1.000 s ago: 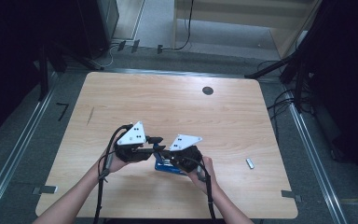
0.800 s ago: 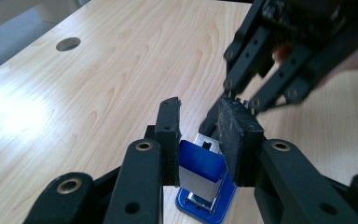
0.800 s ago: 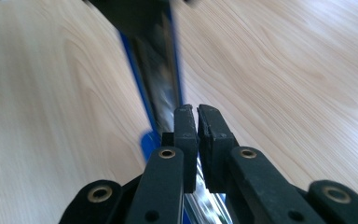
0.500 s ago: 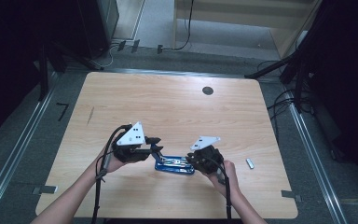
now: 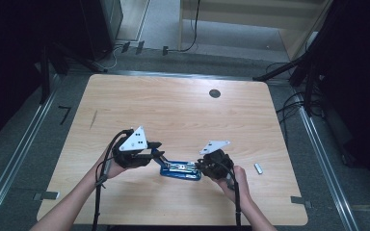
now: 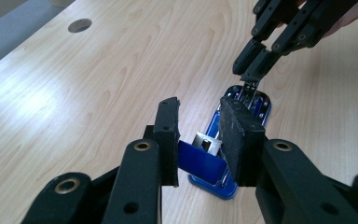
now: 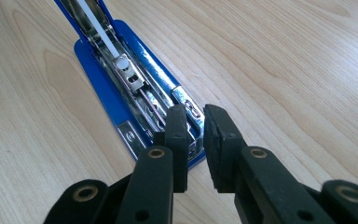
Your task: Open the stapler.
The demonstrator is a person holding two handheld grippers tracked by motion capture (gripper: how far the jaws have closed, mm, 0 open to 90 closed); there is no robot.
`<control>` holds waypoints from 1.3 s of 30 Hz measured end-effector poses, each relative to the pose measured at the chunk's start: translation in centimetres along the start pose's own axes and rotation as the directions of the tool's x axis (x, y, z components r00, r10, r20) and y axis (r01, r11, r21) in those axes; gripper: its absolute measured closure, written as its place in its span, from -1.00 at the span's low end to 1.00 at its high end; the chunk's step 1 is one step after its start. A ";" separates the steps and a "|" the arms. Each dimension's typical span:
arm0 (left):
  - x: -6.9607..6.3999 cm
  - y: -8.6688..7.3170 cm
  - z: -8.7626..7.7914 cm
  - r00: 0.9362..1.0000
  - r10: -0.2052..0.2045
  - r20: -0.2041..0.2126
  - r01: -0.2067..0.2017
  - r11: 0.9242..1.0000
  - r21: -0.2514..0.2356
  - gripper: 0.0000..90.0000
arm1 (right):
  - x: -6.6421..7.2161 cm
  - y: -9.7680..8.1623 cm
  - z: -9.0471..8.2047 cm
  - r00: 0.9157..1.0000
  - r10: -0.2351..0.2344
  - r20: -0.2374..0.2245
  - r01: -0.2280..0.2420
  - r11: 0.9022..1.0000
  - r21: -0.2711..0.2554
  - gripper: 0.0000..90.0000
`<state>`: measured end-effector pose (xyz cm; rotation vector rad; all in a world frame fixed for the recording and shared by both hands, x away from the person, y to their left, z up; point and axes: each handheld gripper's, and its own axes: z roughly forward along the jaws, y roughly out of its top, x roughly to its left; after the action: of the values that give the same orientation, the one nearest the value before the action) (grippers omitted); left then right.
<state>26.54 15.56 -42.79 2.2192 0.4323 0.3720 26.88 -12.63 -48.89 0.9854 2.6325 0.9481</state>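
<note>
A blue stapler lies swung wide on the table's near middle, its metal magazine bare. My left gripper is at its left end, shut on the raised blue cover, which spans the gap between the two jaws of that gripper. My right gripper is at the stapler's right end. Its jaws stand almost together, tips down on the magazine's front end. From the left gripper view that right gripper touches a thin metal piece there; whether it pinches it is unclear.
A small metal strip lies on the table to the right of my right hand. A round cable hole sits in the far half of the wooden table. Cables trail from both grippers toward the near edge.
My right gripper has slid right, from over the stapler's middle to its right end. The left gripper has held still on the cover.
</note>
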 end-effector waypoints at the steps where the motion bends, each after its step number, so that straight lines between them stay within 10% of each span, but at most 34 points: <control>1: 0.0 0.0 0.0 1.000 0.002 0.001 -0.002 1.000 0.004 0.55 | 0.0 0.0 0.0 1.000 0.003 -0.001 -0.003 1.000 0.001 0.81; 39: 1.2 -3.4 0.6 0.999 -0.040 -0.021 0.043 0.989 0.141 0.61 | -0.1 0.0 0.1 1.000 0.010 -0.006 -0.010 1.000 0.008 0.81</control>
<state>27.21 17.70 -45.71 2.3416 0.5281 0.3487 27.00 -12.64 -49.03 1.0002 2.6411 0.9447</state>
